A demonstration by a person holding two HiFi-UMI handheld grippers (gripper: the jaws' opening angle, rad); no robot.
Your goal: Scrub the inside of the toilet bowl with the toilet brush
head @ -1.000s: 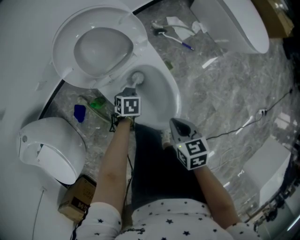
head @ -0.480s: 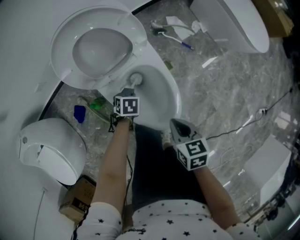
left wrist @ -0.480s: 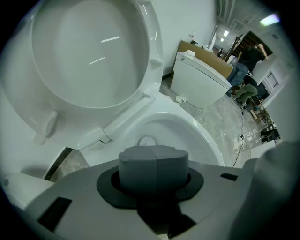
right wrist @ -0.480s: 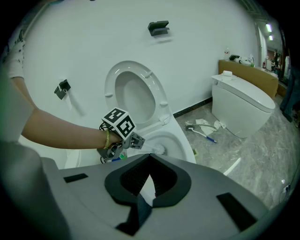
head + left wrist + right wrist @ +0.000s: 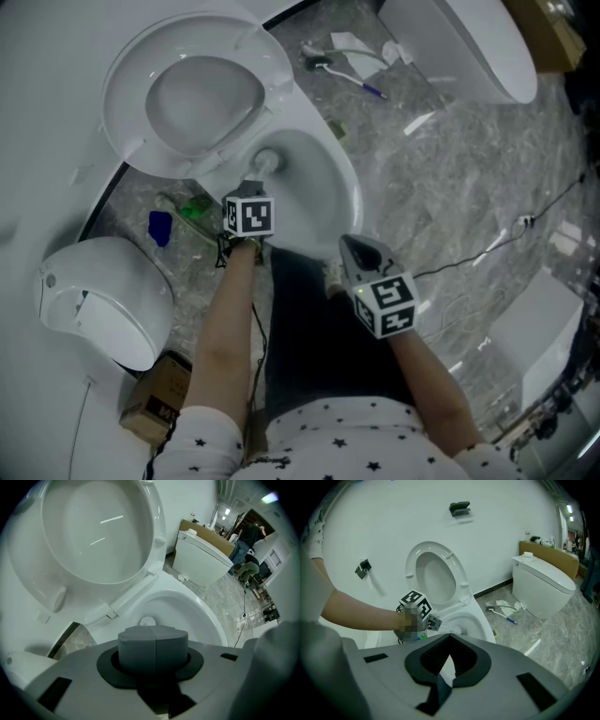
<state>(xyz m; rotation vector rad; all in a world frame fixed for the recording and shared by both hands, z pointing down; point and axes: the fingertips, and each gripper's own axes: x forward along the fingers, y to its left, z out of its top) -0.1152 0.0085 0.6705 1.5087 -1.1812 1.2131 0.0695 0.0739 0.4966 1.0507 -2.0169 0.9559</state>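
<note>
I judge the scrub to be under way but cannot say how much of it is done. My left gripper (image 5: 255, 189) is clamped tight on the handle of the brush (image 5: 267, 161), and the brush head sits down inside the bowl (image 5: 349, 192), at the back, close under the hinge of the raised seat (image 5: 187, 89). In the left gripper view the jaws meet with no gap, and the round white brush head shows just beyond them. The front and sides of the bowl are probably left to work. My right gripper (image 5: 354, 253) hangs near the front rim, jaws a little apart and holding nothing. The bowl looks smooth, glossy and white, with no stain I can make out; the brush is white too, with a thin handle.
</note>
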